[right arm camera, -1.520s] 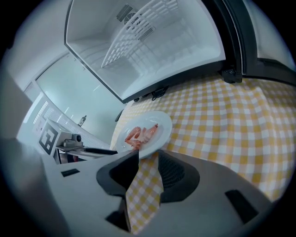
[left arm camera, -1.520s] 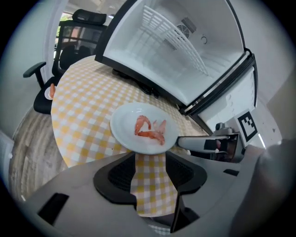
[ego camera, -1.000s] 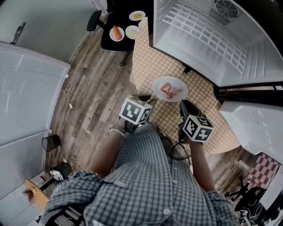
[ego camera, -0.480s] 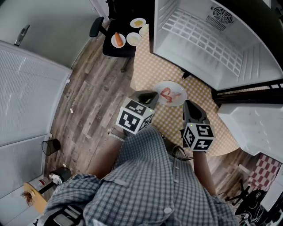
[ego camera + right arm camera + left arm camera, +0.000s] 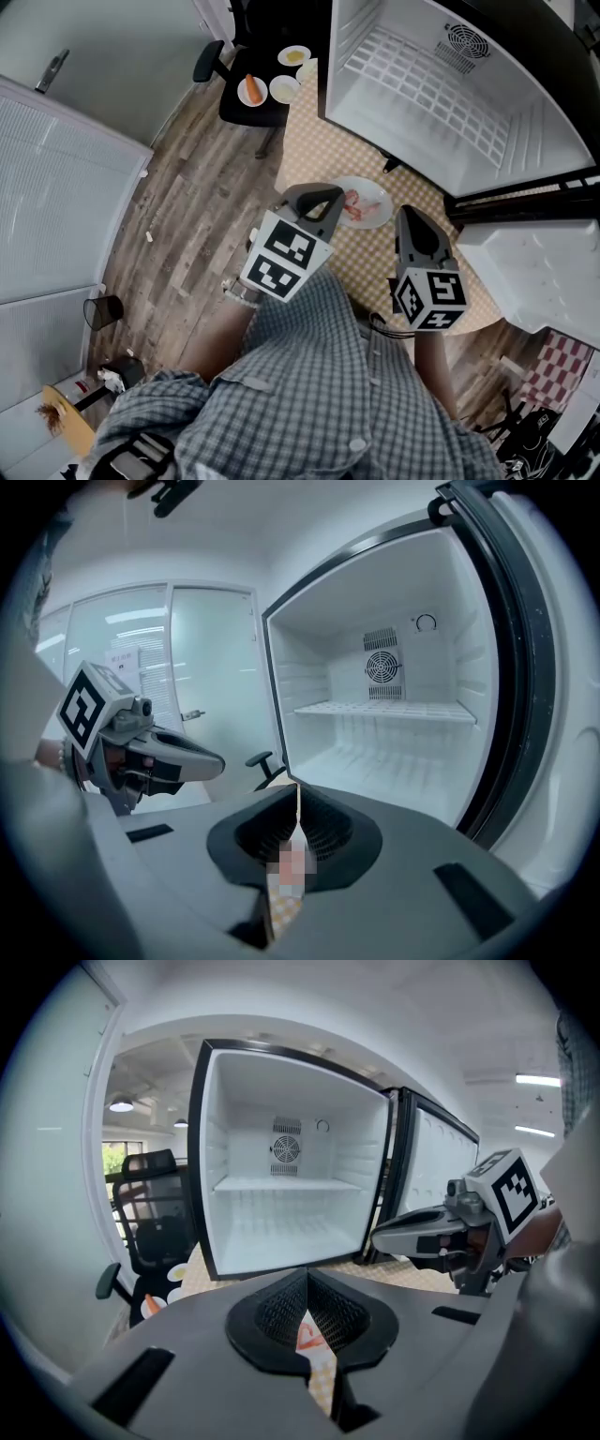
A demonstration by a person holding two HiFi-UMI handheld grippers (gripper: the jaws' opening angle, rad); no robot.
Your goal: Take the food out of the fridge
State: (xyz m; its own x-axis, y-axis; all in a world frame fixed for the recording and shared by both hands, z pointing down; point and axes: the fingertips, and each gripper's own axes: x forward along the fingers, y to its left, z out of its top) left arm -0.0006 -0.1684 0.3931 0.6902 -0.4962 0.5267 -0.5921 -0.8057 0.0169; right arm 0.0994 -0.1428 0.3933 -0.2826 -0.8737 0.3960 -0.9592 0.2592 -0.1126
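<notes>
The fridge [image 5: 441, 84] stands open with bare white shelves, seen also in the left gripper view [image 5: 281, 1204] and in the right gripper view [image 5: 394, 724]. A white plate of red food [image 5: 366, 204] lies on the checked yellow cloth [image 5: 319, 141] in front of it. My left gripper [image 5: 314, 192] hangs above the plate's left edge, shut and empty [image 5: 307, 1274]. My right gripper [image 5: 409, 214] is just right of the plate, its jaws meeting at the tip [image 5: 298, 794], with nothing held. Through the left jaws' gap a sliver of the plate [image 5: 309, 1337] shows below.
A black chair [image 5: 246, 105] at the cloth's far left end carries three small plates, one with a carrot [image 5: 251, 90]. The fridge door [image 5: 530, 267] swings out at the right. A white panel [image 5: 56, 187] fills the left, and a small black bin [image 5: 101, 309] stands on the wood floor.
Both grippers have risen from beside the plate towards the head camera and rolled. The plate has stayed on the cloth.
</notes>
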